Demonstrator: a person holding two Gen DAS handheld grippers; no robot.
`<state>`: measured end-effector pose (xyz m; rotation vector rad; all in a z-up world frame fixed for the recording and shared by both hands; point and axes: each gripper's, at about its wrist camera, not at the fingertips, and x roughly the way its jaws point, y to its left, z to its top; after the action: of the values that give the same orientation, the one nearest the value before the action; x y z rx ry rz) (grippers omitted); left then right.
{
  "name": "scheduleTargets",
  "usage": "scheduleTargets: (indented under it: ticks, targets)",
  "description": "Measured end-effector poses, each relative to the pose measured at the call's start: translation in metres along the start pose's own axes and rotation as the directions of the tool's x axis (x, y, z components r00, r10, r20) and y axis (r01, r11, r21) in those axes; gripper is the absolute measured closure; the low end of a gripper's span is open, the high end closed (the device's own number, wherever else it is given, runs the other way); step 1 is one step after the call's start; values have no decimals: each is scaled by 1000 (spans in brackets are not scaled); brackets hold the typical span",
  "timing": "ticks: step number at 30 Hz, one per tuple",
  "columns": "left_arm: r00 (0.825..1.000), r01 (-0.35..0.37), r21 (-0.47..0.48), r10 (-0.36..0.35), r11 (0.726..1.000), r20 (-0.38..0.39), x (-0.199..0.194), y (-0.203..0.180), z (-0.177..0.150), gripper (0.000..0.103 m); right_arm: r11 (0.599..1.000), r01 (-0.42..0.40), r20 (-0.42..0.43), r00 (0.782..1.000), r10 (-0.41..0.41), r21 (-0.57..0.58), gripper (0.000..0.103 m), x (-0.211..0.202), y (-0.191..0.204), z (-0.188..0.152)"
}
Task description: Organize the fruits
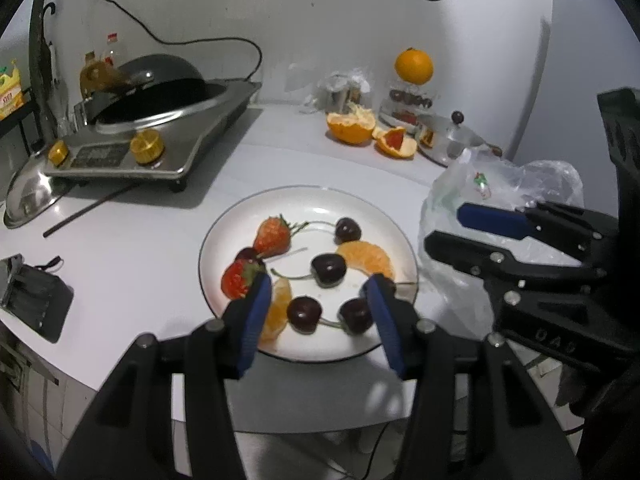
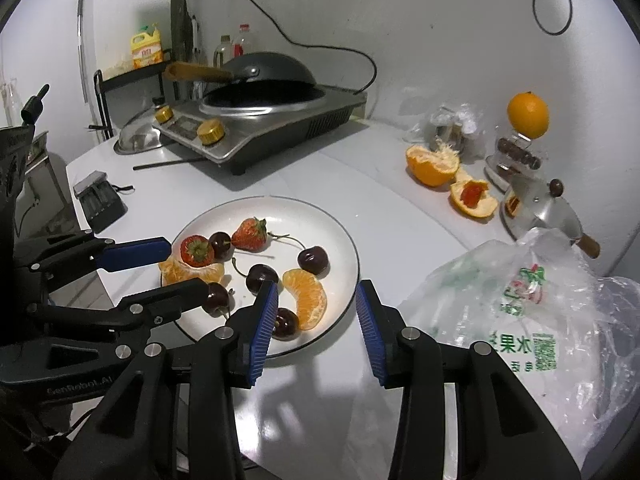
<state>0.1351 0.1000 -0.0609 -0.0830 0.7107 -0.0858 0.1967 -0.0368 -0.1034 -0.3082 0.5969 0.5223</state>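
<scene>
Left wrist view: my left tongs (image 1: 316,292) and right tongs (image 2: 316,304), both parted and empty, should descend squarely over one cherry (image 1: 305,314) at the plate (image 1: 320,196) bottom.

We look from both wrists, forward and steeply down along each gripper's fingers, close over the white plate (image 1: 240,216) of fruit. From the left we catch the right gripper (image 1: 444,226) at our right edge; from the right, the left gripper (image 2: 188,268). Both views share the plate, stove (image 1: 168,136) and counter (image 1: 132,240).
</scene>
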Motion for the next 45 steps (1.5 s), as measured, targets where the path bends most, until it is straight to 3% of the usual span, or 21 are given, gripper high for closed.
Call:
scheduleTargets:
  ticks: [2,5,16,22,24,26,27,30,45]
  targets:
    - [1000,-1,2,1,1000,15,-7,-3,1,47,1000,10,16,1000,-10,2,60,-10,-2,0]
    - [999,3,0,-3,1000,42,-19,-7,3,27,1000,26,37,999,-26,8,60,-24,-4,-2]
    - [989,-9,32,4,999,148,-69,-31,8,25,996,77,145,986,-84,55,60,-88,-14,-8]
    - [976,-12,54,0,998,218,-100,-47,12,15,991,108,208,971,-121,74,59,-125,-15,-13]
    - [970,-9,57,-5,998,242,-110,-52,14,15,989,121,235,962,-139,88,57,-140,-16,-14]
    - [964,-6,62,-11,998,266,-121,-56,14,13,986,133,256,954,-155,102,44,-152,-16,-17]
    - [961,-8,65,-10,998,276,-126,-58,15,10,984,140,271,948,-165,111,43,-160,-17,-18]
    - [949,-21,64,-1,998,314,-143,-63,15,4,979,157,302,934,-190,130,42,-178,-16,-21]
    - [894,-103,12,88,995,439,-224,-78,8,4,955,225,431,855,-288,192,40,-264,-3,-39]
